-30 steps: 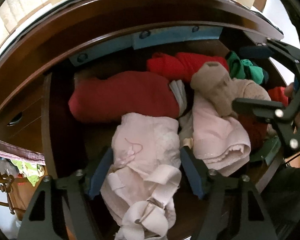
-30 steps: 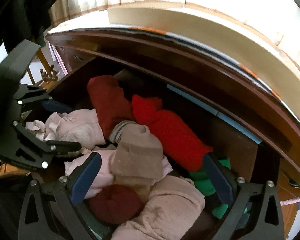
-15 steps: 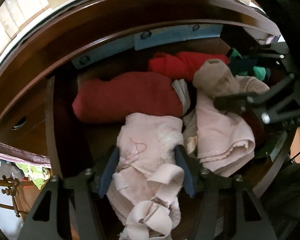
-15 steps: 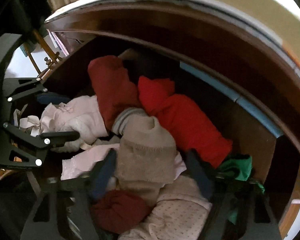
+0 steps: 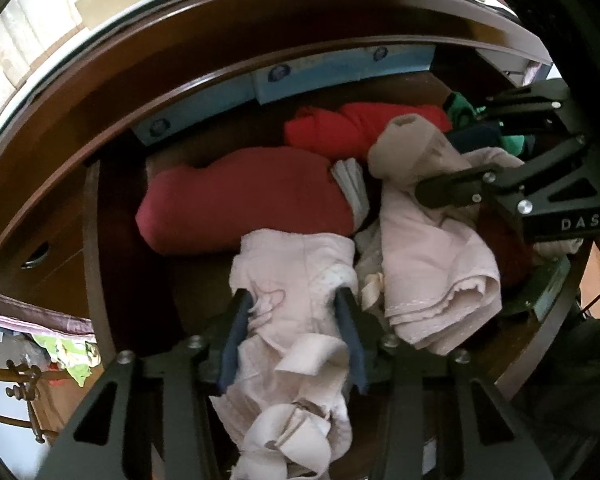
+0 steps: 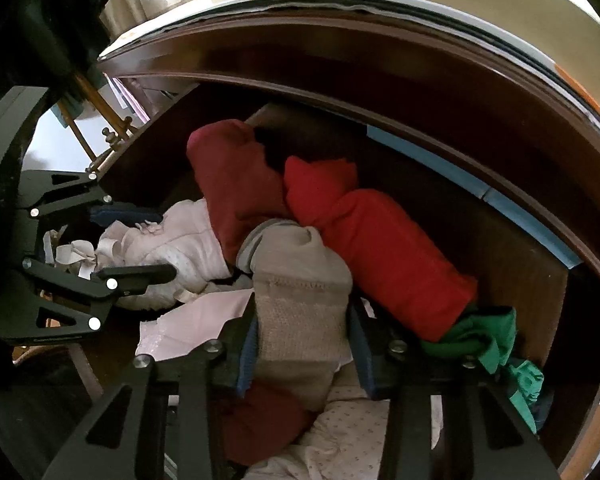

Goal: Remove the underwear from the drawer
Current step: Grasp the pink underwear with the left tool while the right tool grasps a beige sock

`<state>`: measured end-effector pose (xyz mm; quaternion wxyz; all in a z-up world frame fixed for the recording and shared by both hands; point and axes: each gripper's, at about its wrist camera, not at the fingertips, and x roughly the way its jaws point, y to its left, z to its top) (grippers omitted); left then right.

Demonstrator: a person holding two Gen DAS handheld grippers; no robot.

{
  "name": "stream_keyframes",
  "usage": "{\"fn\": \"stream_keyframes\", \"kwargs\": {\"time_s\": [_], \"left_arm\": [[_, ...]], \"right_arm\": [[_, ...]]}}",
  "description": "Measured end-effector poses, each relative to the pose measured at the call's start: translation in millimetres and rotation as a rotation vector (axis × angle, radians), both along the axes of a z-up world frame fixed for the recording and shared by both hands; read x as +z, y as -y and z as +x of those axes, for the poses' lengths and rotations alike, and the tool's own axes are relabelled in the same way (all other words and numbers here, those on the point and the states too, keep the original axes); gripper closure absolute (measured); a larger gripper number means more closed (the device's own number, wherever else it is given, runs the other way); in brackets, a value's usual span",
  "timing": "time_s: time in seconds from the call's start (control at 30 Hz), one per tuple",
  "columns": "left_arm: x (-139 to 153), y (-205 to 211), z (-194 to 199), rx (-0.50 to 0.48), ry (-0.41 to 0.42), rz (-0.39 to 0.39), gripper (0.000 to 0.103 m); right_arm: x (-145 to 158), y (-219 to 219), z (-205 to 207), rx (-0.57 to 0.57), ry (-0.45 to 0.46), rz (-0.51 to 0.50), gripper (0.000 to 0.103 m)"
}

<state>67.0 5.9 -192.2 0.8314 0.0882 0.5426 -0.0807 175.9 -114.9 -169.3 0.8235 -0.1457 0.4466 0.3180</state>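
Note:
An open dark wooden drawer [image 5: 112, 216] holds a heap of rolled and folded underwear. My left gripper [image 5: 292, 304] is shut on a pale pink lacy garment [image 5: 296, 264] at the drawer's near side; it also shows in the right wrist view [image 6: 172, 244]. My right gripper [image 6: 302, 320] is shut on a beige knit roll [image 6: 300, 280], which shows at the right in the left wrist view [image 5: 404, 148]. The right gripper's fingers [image 5: 456, 192] reach in from the right there.
A dark red roll [image 5: 244, 200], a bright red roll [image 6: 376, 248], a green garment [image 6: 488, 336], a folded pink piece [image 5: 432, 260] and a dotted white piece [image 6: 340, 440] fill the drawer. Blue boxes [image 5: 300, 76] line its back wall. The cabinet top overhangs the drawer.
Both grippers have closed from wide open: the left onto the pink lacy garment, the right onto the beige roll. The right gripper has pushed further into the drawer.

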Motion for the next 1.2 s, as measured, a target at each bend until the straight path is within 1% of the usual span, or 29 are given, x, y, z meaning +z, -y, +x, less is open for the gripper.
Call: {"fn": "stream_keyframes", "kwargs": {"time_s": [0.07, 0.13, 0.17, 0.2, 0.3, 0.4, 0.53, 0.73, 1.2], "left_arm": [[0, 2, 0, -0.001, 0.003, 0.006, 0.061], [-1, 4, 1, -0.006, 0.012, 0.012, 0.065], [-2, 7, 0, -0.019, 0.017, 0.017, 0.077], [-2, 8, 0, -0.029, 0.023, 0.014, 0.081], [-3, 9, -1, -0.031, 0.036, 0.013, 0.085], [1, 2, -2, -0.008, 0.052, -0.03, 0.089], [8, -4, -4, 0.002, 0.074, -0.074, 0.09], [17, -7, -5, 0.01, 0.105, -0.094, 0.091], [49, -4, -22, -0.023, 0.162, -0.081, 0.092]], "right_arm": [[0, -1, 0, 0.002, 0.0, 0.0, 0.06], [-1, -4, 1, 0.002, 0.004, 0.0, 0.06], [-1, -3, 1, 0.003, 0.006, 0.003, 0.06], [-1, -3, 1, 0.002, 0.007, 0.005, 0.06], [1, 1, 0, -0.003, 0.009, 0.021, 0.06], [2, 4, 0, -0.008, 0.011, 0.034, 0.06], [4, 6, -1, -0.012, 0.016, 0.051, 0.06], [6, 8, -4, -0.016, 0.03, 0.075, 0.061], [14, 14, -11, -0.013, 0.086, 0.137, 0.063]]}}
